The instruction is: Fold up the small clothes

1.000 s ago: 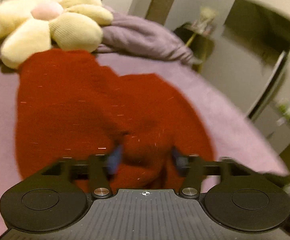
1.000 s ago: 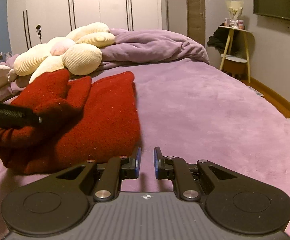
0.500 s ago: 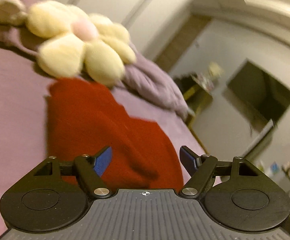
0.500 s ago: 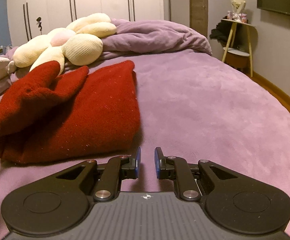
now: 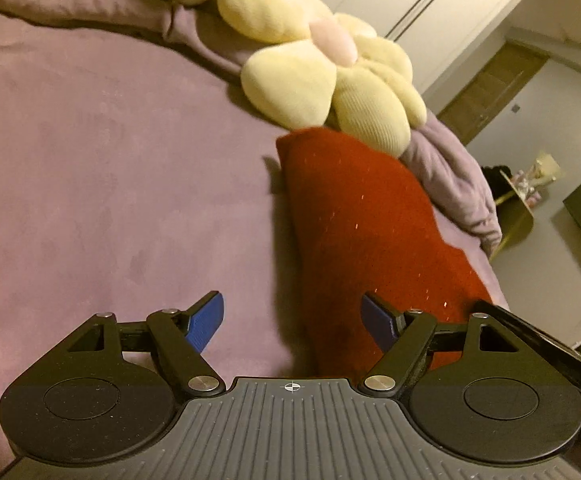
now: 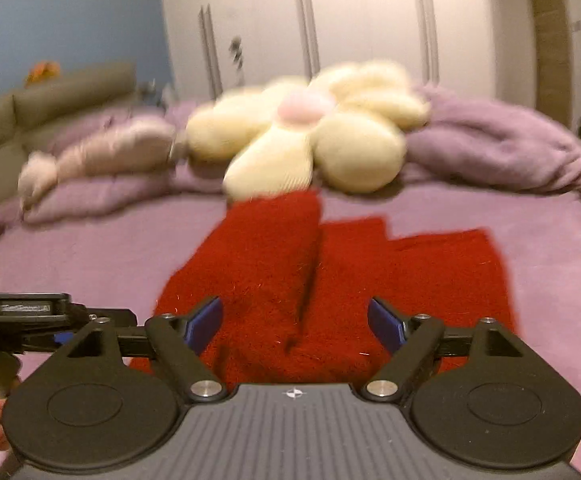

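Both claws spread wide over the red knit, gripping nothing

My left claw (image 5: 292,322) and right claw (image 6: 294,320) stand wide and empty, low over the red garment (image 6: 330,280), which lies partly folded on the purple bed (image 5: 110,180), centre frame in the right view, right of centre in the left. I judge the spread readies a fresh pinch on the near hem. The wool looks thick and fuzzy (glinting flecks), layered in stepped flaps; a ribbed cream flower pillow (image 6: 310,136) sits behind.
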{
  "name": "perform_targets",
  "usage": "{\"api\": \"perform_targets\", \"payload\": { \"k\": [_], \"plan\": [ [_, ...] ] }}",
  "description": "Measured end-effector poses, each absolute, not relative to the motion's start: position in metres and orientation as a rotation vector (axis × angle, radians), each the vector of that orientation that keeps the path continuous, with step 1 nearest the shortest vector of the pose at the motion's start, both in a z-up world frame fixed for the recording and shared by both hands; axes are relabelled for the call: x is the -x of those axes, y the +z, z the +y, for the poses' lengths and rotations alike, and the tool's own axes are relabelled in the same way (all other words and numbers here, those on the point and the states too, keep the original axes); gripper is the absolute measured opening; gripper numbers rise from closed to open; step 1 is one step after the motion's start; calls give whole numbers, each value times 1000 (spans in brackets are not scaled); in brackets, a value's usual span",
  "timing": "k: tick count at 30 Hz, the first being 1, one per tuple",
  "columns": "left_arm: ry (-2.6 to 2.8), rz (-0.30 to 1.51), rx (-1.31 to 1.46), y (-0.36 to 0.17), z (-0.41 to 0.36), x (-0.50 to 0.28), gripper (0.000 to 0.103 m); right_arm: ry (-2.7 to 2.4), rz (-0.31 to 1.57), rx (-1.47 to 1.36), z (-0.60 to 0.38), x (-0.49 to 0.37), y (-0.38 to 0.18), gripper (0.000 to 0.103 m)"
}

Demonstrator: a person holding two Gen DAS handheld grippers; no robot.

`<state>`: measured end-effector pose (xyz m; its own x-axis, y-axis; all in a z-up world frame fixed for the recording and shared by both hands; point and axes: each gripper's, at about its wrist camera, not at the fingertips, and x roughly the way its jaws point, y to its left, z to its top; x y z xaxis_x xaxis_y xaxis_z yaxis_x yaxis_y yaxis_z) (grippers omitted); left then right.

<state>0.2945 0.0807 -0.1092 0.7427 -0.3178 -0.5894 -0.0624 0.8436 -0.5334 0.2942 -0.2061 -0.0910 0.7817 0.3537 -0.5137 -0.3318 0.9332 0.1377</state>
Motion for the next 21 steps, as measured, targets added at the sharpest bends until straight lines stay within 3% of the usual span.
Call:
{"api": "perform_targets", "payload": {
  "k": [2, 3, 4, 5, 12, 16, 18, 21],
  "plan": [
    [-152, 741, 564, -112, 84, -296, 82, 409, 635, -61, -197, -315, -103, 77],
    [-155, 747, 558, -112, 82, -296, 82, 445, 660, -98, -197, -322, -108, 64],
    [-154, 749, 547, -111, 79, -296, 82, 488, 664, -139, -198, -327, -112, 36],
    [-155, 741, 529, -108, 76, -297, 82, 494, 657, -148, -196, -329, -111, 22],
    [-200, 697, 451, -89, 42, -305, 84, 307, 514, -190, -219, -290, -96, 18],
    [-255, 762, 442, -98, 22, -324, 88, 232, 619, -207, -229, -290, -132, 18],
    [-265, 784, 458, -103, 19, -330, 88, 248, 637, -186, -230, -294, -141, 20],
    [-249, 761, 413, -101, 20, -330, 88, 293, 627, -277, -249, -302, -131, 32]
  ]
}}
